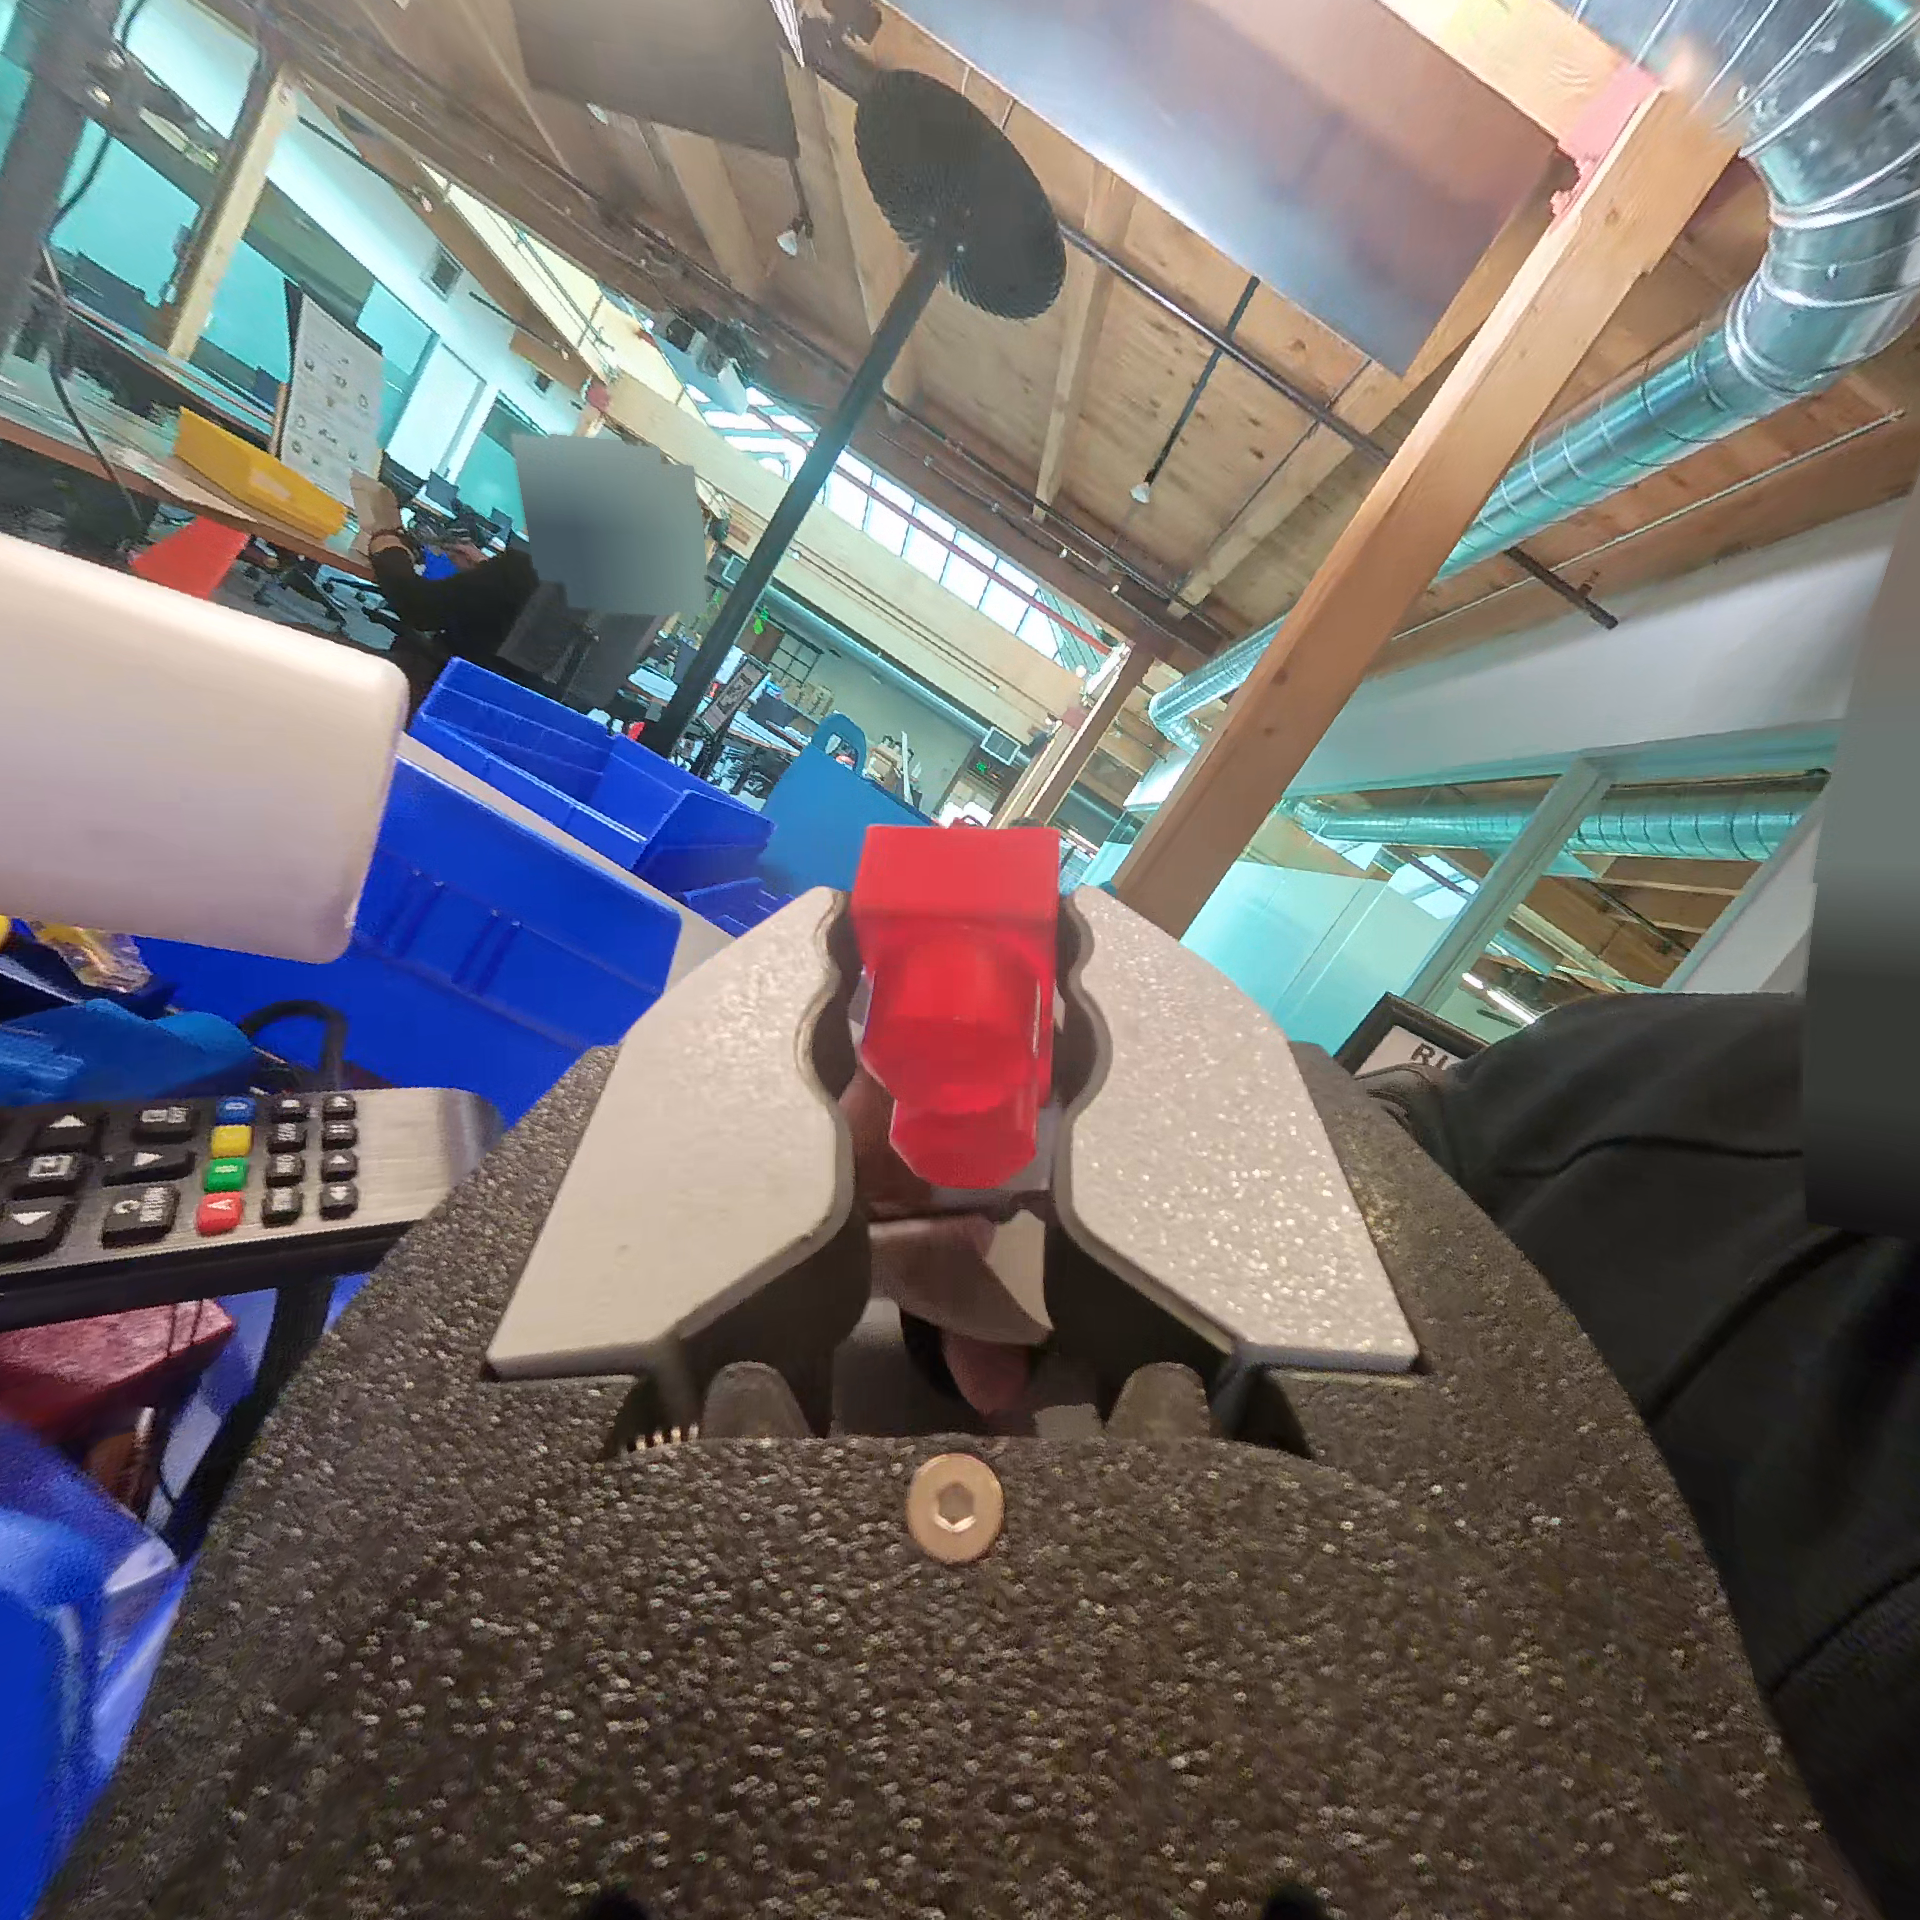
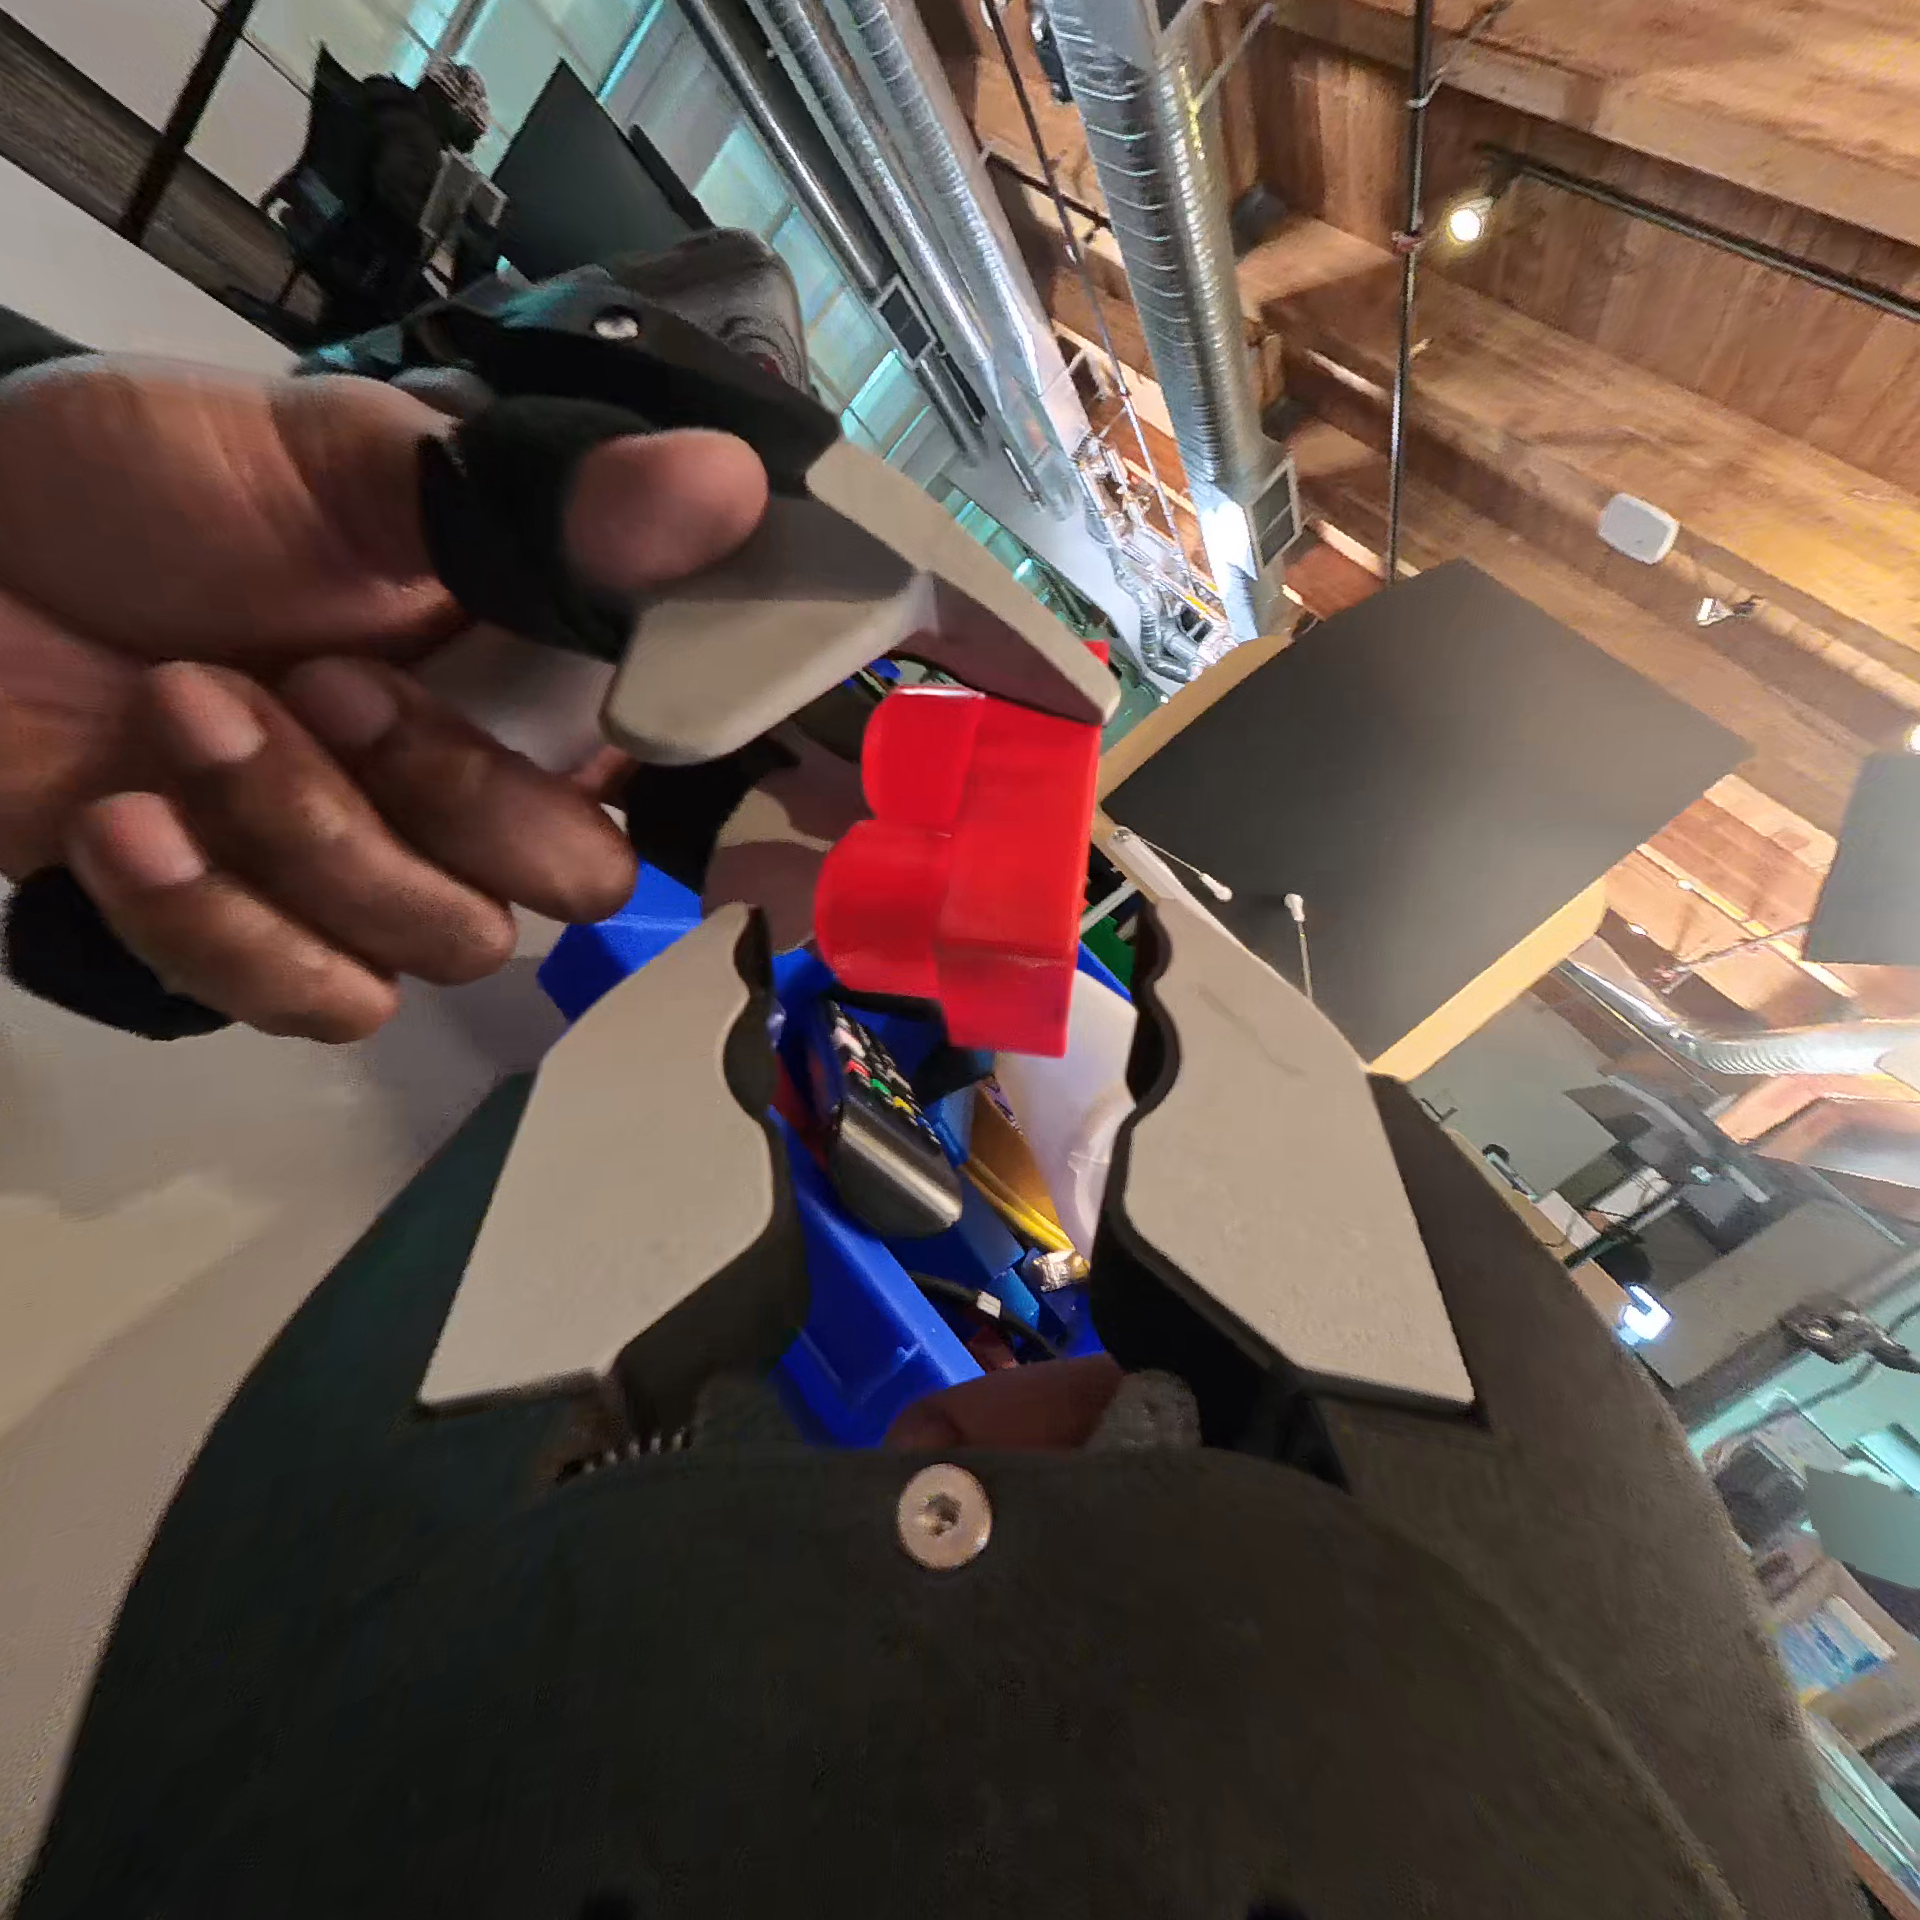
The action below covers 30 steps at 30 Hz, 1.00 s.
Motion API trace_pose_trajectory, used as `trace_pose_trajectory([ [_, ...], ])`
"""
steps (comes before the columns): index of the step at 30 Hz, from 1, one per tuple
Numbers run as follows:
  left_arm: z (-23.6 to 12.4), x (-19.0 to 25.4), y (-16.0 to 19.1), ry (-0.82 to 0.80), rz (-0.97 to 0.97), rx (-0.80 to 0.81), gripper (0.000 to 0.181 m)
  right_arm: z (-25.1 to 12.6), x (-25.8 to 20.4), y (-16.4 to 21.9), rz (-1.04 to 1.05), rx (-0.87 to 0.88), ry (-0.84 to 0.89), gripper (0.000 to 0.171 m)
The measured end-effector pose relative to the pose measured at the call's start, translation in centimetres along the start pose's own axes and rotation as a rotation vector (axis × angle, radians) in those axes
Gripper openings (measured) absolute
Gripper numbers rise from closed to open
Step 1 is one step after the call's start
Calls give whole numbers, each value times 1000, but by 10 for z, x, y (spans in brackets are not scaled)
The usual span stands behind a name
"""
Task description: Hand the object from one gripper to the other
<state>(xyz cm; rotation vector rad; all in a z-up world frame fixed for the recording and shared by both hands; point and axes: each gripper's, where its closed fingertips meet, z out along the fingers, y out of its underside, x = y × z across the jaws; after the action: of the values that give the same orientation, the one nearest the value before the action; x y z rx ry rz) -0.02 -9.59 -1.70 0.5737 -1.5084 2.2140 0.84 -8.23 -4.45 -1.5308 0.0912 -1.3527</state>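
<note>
Blue bins [image 1: 520, 914] sit on what seems a pale table [image 2: 208, 1195].

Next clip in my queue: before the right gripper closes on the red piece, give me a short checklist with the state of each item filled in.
1. Left gripper grips the red piece firmly: ok, its fingers press both sides.
2. Right gripper is open wide enough: ok, both fingers stand apart.
3. Red piece sits between the right fingertips: not ok, it lies just beyond them, nearer the right-hand one.
4. A free part of the piece is left to grab: ok, its lower end sticks out of the left gripper.
5. The person's hand is out of the closing path: ok, off to the left side.
6. Both grippers are lined up in depth: cannot tell from these views.
</note>
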Motion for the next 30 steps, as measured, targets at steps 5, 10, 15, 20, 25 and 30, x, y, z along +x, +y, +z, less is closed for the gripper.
trace_pose_trajectory([
  [5, 2, 8, 8, 38, 76, -64, 38, -11, 3, -4, 93, 75, -76, 46],
  [10, -3, 10, 5, 17, 433, -153, 59, -18, 8, -2, 345, 113, -254, 46],
  [15, -17, 9, 17, 67, 699, -317, 64, -25, -13, 1, 608, 87, -528, 46],
  [20, -27, 8, 40, 124, 790, -455, 65, -31, -32, 2, 671, 49, -680, 45],
  [25, -27, 4, 56, 127, 806, -524, 50, -35, -43, 2, 622, 18, -735, 46],
  [30, -23, -14, 47, -9, 747, -530, 47, -24, -23, 13, 500, 12, -554, 46],
])
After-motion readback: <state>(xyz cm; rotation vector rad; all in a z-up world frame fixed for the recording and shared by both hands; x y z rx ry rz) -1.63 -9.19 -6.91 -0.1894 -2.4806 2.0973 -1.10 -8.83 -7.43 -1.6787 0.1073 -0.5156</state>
